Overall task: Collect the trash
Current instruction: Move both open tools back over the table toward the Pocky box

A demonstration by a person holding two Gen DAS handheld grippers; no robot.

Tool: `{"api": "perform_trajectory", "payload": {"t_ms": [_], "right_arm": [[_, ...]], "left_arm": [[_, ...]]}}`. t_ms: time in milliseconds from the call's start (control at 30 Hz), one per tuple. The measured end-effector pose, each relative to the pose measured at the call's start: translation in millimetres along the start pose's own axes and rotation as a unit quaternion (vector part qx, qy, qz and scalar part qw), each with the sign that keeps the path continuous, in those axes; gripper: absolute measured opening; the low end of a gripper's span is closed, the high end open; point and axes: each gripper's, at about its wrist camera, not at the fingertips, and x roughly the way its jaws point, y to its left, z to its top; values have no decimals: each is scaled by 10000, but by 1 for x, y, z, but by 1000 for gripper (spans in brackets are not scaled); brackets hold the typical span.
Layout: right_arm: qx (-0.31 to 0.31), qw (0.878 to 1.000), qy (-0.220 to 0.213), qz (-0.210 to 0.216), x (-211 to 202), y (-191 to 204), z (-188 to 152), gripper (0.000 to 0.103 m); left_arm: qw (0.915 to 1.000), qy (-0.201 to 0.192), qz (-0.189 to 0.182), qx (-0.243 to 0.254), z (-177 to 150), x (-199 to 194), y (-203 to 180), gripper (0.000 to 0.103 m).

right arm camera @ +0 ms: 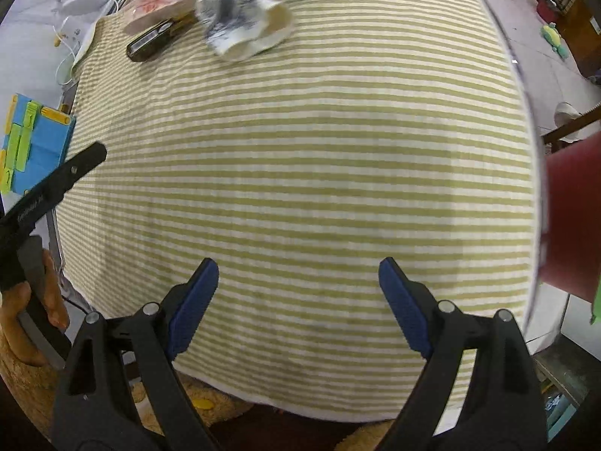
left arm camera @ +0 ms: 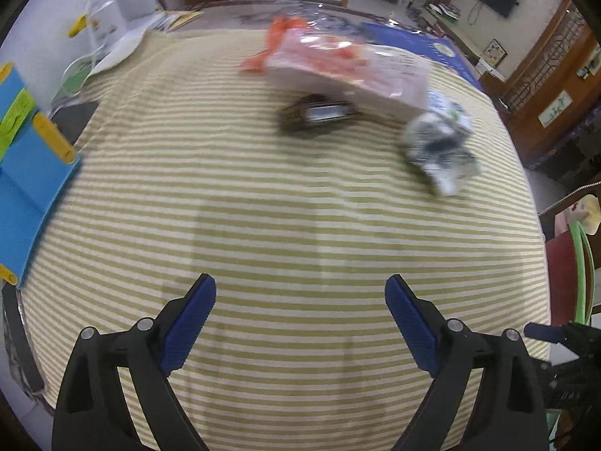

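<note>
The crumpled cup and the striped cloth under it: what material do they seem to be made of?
The crumpled cup looks like thin printed paper: matte white with blue-black print, its wall crushed and its pale inside showing. The striped cloth looks like woven fabric, matte, with green and cream stripes and soft ripples. Blur leaves both uncertain.

Both wrist views looked steeply down from above the striped tabletop (left arm camera: 300,225), sharing crumpled paper (left arm camera: 439,150) near twelve o'clock
</note>
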Motion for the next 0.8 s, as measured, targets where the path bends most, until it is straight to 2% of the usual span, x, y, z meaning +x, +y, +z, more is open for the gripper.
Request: {"api": "perform_trajectory", "payload": {"t_ms": [133,233,400,467,633,667,700,800], "right_arm": [[-248,9990,-293,-225,-1,24,19,86],[-481,9954,-609,-562,-9,37,54,86],[-893,9873,-973,-878,-14,58,117,86],[-1106,9836,-952,-1062,-6,67,138,86],[-1431,9783,-431,-1432,37,73,170,84],[-1427,9792,-417,-1383,41,72,171,76],[-1411,9793,-501,-1366,41,72,171,76],[-1356,9821,-691,-1106,30,70,162,68]], "left_arm": [[10000,-4,25,-12,2,6,32,88],[9999,44,-40,-120,6,10,52,88],[9994,-131,-196,-264,18,6,71,88],[9989,-157,-274,-347,25,6,75,88],[9964,-319,-546,-567,52,4,75,88],[9956,-363,-608,-606,60,4,71,88],[9948,-402,-677,-644,68,4,68,88],[9919,-528,-842,-796,89,9,58,88]]}}
